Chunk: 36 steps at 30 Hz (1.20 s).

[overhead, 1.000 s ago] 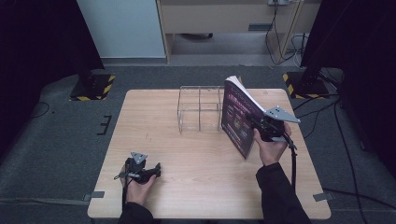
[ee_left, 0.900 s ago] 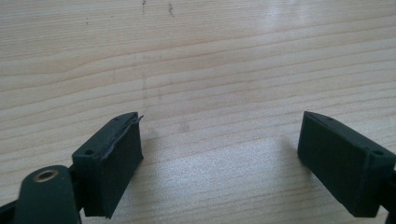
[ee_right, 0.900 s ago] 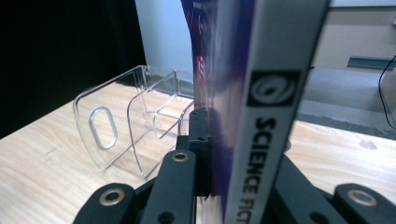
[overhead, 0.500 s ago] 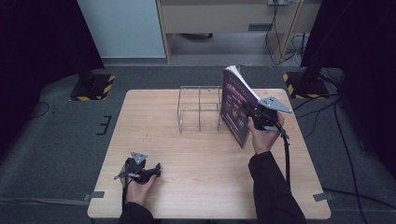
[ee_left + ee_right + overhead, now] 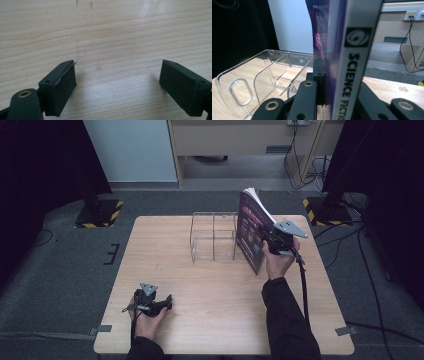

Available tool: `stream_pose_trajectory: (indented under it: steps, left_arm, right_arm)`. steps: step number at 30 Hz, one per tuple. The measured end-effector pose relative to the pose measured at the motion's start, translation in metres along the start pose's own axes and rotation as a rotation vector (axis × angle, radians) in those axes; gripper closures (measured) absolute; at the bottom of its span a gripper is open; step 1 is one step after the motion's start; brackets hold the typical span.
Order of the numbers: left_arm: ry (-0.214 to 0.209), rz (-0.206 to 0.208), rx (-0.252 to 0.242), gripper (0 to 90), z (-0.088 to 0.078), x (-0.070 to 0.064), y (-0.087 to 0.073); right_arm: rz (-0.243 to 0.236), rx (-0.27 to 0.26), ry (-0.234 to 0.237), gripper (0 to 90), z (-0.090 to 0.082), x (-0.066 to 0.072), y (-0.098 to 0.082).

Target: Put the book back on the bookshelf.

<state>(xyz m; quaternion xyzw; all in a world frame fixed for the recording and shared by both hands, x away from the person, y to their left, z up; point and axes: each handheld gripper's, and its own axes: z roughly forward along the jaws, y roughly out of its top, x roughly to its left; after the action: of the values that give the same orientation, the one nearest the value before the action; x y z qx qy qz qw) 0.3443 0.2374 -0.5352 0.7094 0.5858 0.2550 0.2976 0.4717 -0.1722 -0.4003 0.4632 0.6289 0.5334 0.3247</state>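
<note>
A: What sat nearest the bottom of the high view?

B: The left gripper (image 5: 159, 304), low and left of centre, lying in a hand on the pale wooden table (image 5: 210, 285). In the left gripper view its two black jaws stood spread wide apart, with bare wood grain between them and nothing held.

A: And farther up?

B: Right of centre, the right gripper (image 5: 266, 238) was pinching a thick purple-covered paperback book (image 5: 248, 232). The hand gripped it from below, and the grey three-cornered plate topped the tool. The book stood on end, tilted, its white page edges fanning at the top.

A: How did the grip look close up?

B: In the right gripper view the jaws were pressed against both covers of the book (image 5: 352, 57); the white spine with the words "SCIENCE FICTION" ran up the middle of the frame.

A: What lay beside it?

B: A clear plastic rack with divided compartments (image 5: 214, 236), just left of the book in the high view, at the table's far middle. Whether the book touched it I could not tell. In the right gripper view the rack (image 5: 262, 80) filled the lower left.

A: Beyond the table?

B: Grey floor and a pale panel at the upper left.
</note>
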Motion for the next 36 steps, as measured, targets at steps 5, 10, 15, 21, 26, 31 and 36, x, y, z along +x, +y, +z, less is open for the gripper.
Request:
stream_pose_trajectory:
  steps: [5,10,15,21,26,31,36]
  left_arm:
    - [0.000,0.000,0.000,12.9,0.000,0.000,0.000]
    - [0.000,0.000,0.000,12.9,0.000,0.000,0.000]
    - [0.000,0.000,0.000,12.9,0.000,0.000,0.000]
    - [0.000,-0.001,0.000,12.9,0.000,0.000,0.000]
    - [0.000,0.000,0.000,12.9,0.000,0.000,0.000]
    - [0.000,0.000,0.000,12.9,0.000,0.000,0.000]
    - [0.000,0.000,0.000,12.9,0.000,0.000,0.000]
  right_arm:
    - [0.016,-0.012,-0.011,82.7,0.004,0.000,-0.004]
    - [0.013,-0.002,-0.009,82.6,0.002,-0.001,-0.006]
    - [0.012,0.035,-0.003,82.1,-0.002,-0.002,-0.004]
    - [0.010,0.069,0.019,81.1,-0.006,-0.007,0.000]
    - [0.016,0.059,0.038,76.6,-0.007,-0.009,0.012]
    - [0.001,0.092,0.044,79.0,-0.006,-0.012,0.023]
    - [0.012,0.090,0.036,82.7,-0.005,-0.009,0.023]
